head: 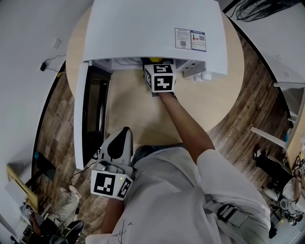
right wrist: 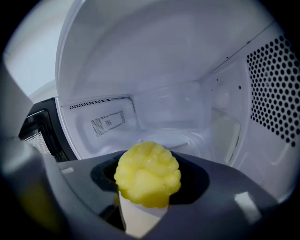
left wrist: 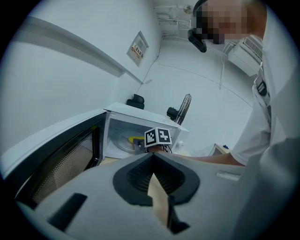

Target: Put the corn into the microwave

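Note:
A yellow piece of corn (right wrist: 147,174) sits between the jaws of my right gripper (right wrist: 149,190), which is shut on it. The corn is just inside the open white microwave (head: 152,28), above its floor (right wrist: 164,136). In the head view the corn (head: 154,60) peeks out under the microwave's top edge, just beyond the right gripper's marker cube (head: 159,77). The microwave door (head: 93,114) stands swung open at the left. My left gripper (head: 125,129) hangs back close to the person's body, jaws together and empty, and looks at the corn (left wrist: 136,140) from afar.
The microwave stands on a round wooden table (head: 138,114). Its perforated side wall (right wrist: 274,89) is close on the right of the corn. A fan (head: 262,9) stands beyond the table at the top right. Clutter lies on the floor at the lower left (head: 28,209).

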Demonstrator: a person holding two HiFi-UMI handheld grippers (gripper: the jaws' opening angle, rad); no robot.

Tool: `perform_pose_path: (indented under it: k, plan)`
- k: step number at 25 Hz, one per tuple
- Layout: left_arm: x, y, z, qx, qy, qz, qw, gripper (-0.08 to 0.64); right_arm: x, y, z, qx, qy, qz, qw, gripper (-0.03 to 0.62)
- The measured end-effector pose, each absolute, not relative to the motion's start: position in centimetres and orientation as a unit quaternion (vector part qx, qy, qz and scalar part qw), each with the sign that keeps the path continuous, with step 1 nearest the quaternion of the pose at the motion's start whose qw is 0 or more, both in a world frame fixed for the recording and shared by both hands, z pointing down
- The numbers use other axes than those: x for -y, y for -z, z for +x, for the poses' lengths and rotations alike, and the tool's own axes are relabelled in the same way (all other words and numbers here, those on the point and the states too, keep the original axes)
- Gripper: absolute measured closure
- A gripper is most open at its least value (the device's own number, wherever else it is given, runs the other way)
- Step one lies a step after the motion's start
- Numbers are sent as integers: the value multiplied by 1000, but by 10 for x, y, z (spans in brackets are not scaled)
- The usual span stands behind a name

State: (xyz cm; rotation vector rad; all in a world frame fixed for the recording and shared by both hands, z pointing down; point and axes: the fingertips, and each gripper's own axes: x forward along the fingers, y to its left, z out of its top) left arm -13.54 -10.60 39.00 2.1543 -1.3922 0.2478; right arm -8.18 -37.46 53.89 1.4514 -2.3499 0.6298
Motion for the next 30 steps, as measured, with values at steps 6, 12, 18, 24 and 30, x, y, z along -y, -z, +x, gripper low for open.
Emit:
perform_pose_path:
  k: [6,12,18,24,30]
  plan:
    - [107,-389,-135,520,-93,803,277,570,382,-542,-86,821,-205,506,166,331]
    - [110,-389,-138,524,-93,800,278,571,384,-551,-89,820,-194,506,183,331]
    - [112,-390,-139,523,-94,800,280,571,388,-552,-94,823,-181,502,193,330]
    - [113,-390,-139,519,-91,802,283,571,392,-555,-95,821,-158,503,217,330]
    - [115,-391,-138,516,-89,803,284,570,393,-558,-95,820,-139,501,239,328]
